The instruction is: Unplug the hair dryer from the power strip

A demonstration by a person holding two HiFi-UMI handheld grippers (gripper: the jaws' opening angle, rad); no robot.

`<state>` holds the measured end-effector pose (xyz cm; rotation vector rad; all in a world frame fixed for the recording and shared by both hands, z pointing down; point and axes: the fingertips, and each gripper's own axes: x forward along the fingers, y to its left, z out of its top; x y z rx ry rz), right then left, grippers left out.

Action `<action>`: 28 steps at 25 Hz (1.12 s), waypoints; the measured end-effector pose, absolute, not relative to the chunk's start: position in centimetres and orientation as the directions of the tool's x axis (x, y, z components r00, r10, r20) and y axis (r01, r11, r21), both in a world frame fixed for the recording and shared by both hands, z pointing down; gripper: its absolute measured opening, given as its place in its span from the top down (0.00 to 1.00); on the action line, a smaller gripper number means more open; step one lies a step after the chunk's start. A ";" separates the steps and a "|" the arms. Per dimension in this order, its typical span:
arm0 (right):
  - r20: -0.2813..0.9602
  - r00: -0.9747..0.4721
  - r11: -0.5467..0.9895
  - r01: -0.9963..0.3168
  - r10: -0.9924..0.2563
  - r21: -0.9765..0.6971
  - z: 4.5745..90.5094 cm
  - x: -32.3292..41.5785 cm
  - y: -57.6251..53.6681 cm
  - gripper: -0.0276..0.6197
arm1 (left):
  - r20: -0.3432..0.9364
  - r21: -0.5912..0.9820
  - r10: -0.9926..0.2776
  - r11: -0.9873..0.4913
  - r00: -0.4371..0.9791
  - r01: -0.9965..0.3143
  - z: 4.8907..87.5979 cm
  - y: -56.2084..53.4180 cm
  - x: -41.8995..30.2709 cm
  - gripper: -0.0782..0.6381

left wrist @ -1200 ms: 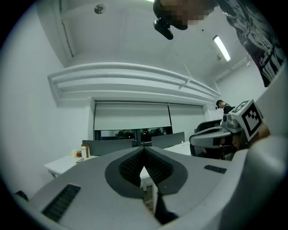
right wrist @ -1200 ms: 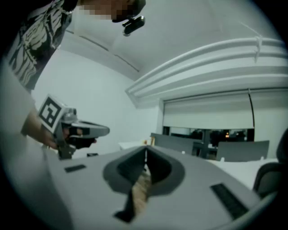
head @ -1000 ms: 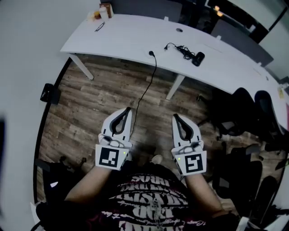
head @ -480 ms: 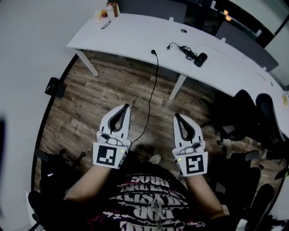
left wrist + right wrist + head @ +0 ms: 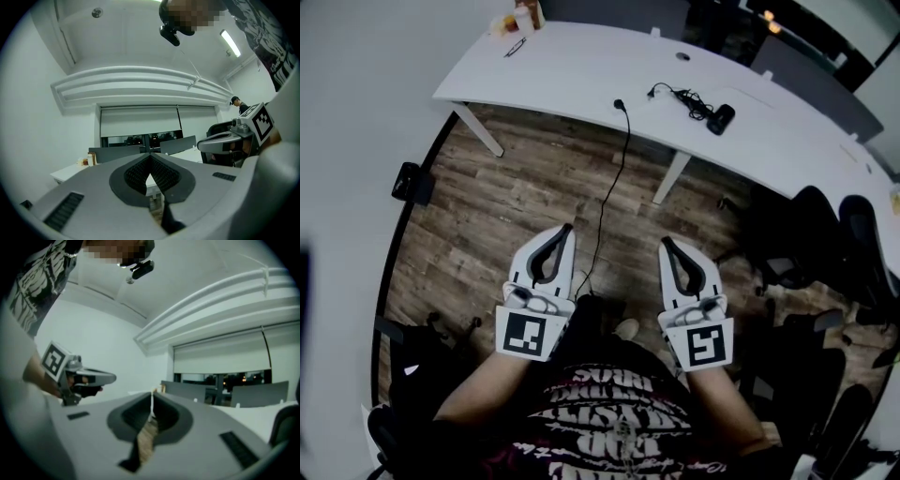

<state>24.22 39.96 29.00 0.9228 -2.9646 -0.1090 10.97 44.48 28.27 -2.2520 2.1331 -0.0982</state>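
Handling should be easy on weight but fussy on grip. The small dark object [image 5: 721, 118] lying far off on the white surface [image 5: 581, 66] is probably the hair dryer, though it is too small to be sure. Its body looks like rigid, smooth plastic, light enough for one gripper. Its cord [image 5: 680, 97] lies in a loose tangle just beside it, limp and likely to slide through a pinch. The sound place to take hold would be the stiff plug body, not the cord, with the strip steadied. No power strip can be made out. A thin black cable [image 5: 609, 187] drops from the surface's near edge to the wooden floor [image 5: 506, 206]. The left gripper [image 5: 566, 228] and right gripper [image 5: 665, 241] are held level, side by side, well apart from all this, each with its jaws closed together on nothing. Small bottles [image 5: 520, 19] stand at the surface's far left corner, dark office chairs [image 5: 811, 234] crowd the right side, and a pale blind hangs over the dark windows ahead.
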 end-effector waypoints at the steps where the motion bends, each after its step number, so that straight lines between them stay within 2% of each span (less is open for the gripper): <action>1: 0.019 -0.820 0.818 -0.570 -0.572 0.078 29.2 23.9 39.5 0.90 | 0.022 -0.069 -0.998 -0.060 0.059 -0.996 28.5 44.0 10.5 0.86; 12: 0.044 -0.790 0.790 -0.609 -0.612 0.072 29.3 19.3 34.8 0.90 | 0.009 -0.046 -0.991 -0.131 0.131 -0.990 28.7 37.9 6.0 0.86; 28: 0.087 -0.756 0.760 -0.640 -0.649 0.107 29.1 12.2 30.0 0.91 | -0.018 0.012 -0.990 -0.137 0.136 -0.991 28.6 33.1 -3.2 0.86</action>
